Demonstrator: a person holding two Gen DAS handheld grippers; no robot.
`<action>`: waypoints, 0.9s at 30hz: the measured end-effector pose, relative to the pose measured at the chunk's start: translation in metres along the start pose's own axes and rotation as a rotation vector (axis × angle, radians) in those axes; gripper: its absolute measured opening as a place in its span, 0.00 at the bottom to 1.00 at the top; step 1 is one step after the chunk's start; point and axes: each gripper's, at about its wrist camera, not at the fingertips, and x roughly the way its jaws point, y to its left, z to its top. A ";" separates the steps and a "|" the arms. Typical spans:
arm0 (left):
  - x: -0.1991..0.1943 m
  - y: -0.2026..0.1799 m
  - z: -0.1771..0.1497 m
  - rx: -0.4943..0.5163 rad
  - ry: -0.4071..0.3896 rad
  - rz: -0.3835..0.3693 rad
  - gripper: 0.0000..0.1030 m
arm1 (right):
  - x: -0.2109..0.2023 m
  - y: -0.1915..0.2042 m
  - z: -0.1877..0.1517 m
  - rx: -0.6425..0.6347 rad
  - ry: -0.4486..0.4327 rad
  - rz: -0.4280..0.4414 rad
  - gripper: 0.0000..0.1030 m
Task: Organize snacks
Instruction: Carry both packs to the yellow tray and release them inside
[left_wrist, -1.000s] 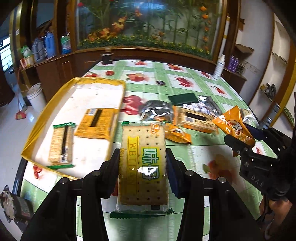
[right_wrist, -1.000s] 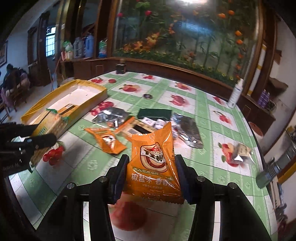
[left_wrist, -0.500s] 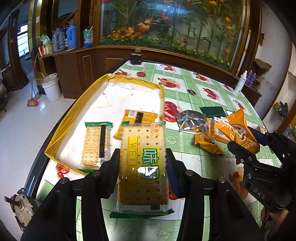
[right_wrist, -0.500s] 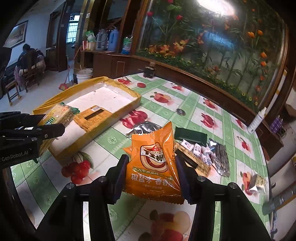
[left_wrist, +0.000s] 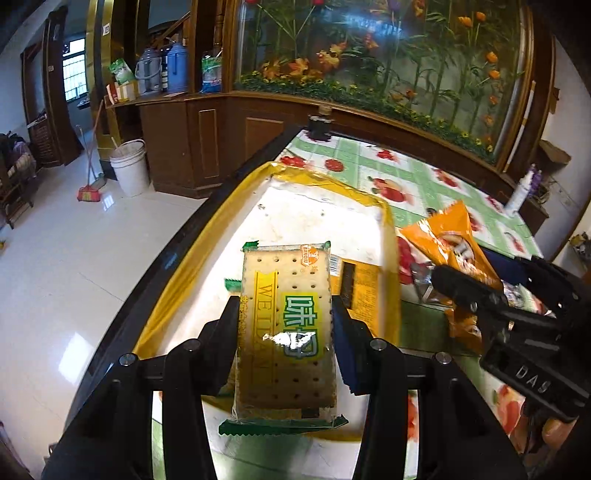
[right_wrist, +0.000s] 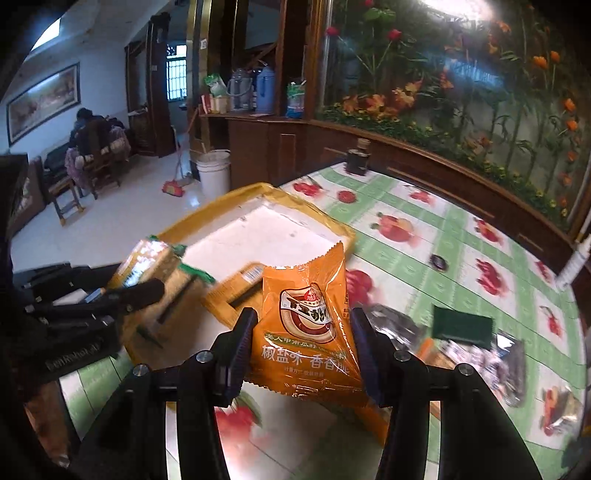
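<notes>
- Right now your left gripper (left_wrist: 284, 325) clamps a clear-wrapped rectangular cracker packet with green ends and a yellow-green label (left_wrist: 286, 332); it hangs above the near end of the shallow yellow-rimmed tray with a white floor (left_wrist: 192, 266)
- Your right gripper (right_wrist: 301, 341) is closed on an orange foil snack pouch (right_wrist: 306, 325), held upright over the tray's near corner
- Inside the tray lies a flat orange-yellow packet with a dark stripe (left_wrist: 364, 291); another cracker packet's green end peeks out behind the held one
- Beyond, on the green-checked fruit-print tablecloth (right_wrist: 461, 236), loose snacks remain: a dark green flat pack (right_wrist: 461, 326) and silvery wrappers (right_wrist: 506, 365)
</notes>
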 end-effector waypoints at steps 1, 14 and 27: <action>0.006 0.000 0.001 0.003 0.008 0.022 0.44 | 0.008 0.001 0.007 0.017 -0.001 0.025 0.51; 0.055 0.008 0.002 -0.003 0.100 0.066 0.44 | 0.141 -0.001 0.045 0.134 0.139 0.165 0.51; 0.049 0.000 0.000 0.030 0.057 0.131 0.80 | 0.153 -0.011 0.042 0.166 0.163 0.160 0.60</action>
